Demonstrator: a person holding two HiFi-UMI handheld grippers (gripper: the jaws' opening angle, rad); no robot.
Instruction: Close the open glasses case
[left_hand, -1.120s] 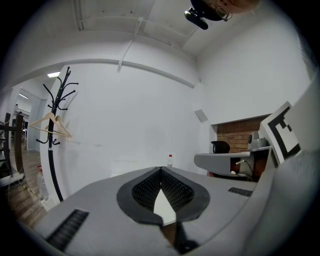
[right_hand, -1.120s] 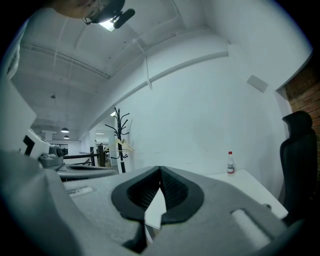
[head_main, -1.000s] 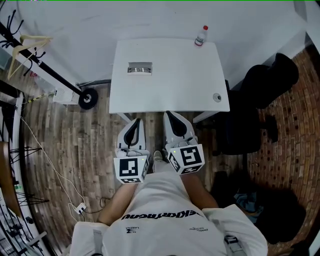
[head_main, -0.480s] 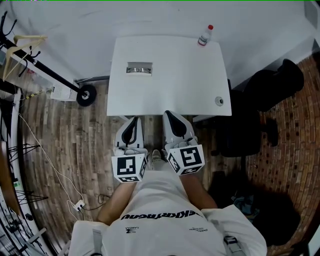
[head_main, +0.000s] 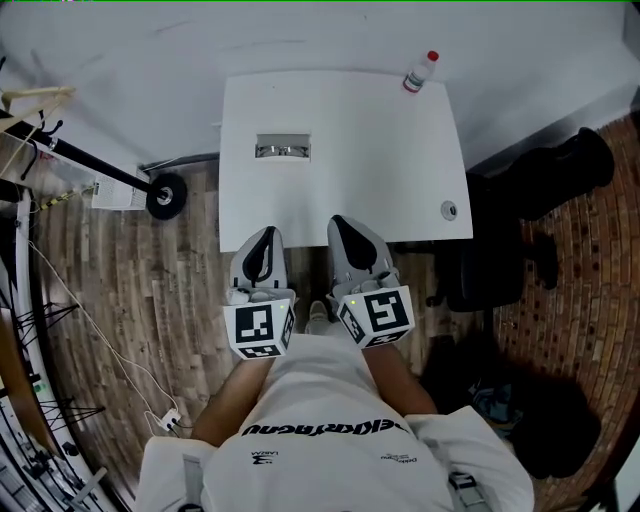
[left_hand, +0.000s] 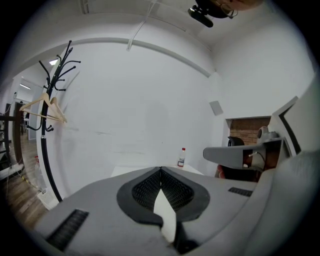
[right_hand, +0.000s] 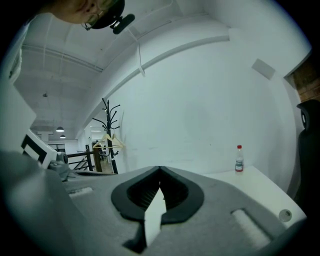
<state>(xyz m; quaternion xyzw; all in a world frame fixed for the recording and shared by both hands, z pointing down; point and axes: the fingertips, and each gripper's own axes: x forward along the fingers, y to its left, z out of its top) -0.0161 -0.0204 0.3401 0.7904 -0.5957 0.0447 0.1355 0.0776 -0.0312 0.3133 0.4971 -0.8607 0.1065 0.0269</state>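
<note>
Glasses case (head_main: 281, 149) lies open on the left rear part of the white table (head_main: 370, 150), seen only from above and small; which long side carries the hinge cannot be told. Judged a light, stiff hinged shell, not fragile, but likely to skate on that smooth top if pushed from one side alone. Best hold, by my guess: one jaw pair steadying the base, the other pressing the lid over until it snaps. Bare tabletop lies all round the case, so there is open room to come at it. The left table edge is near it, so a shove that way risks sending it off. A capped bottle (head_main: 420, 71) stands at the far right corner and a small round object (head_main: 449, 210) near the right edge, both well apart from the case. Left gripper (head_main: 264, 236) and right gripper (head_main: 343, 224) hang side by side at the near table edge, close to the person's body. Each has its jaws pressed together, with nothing between them. Wheeled stand base (head_main: 165, 195) is on the floor left of the table, and a dark chair (head_main: 520, 190) is to the right.
</note>
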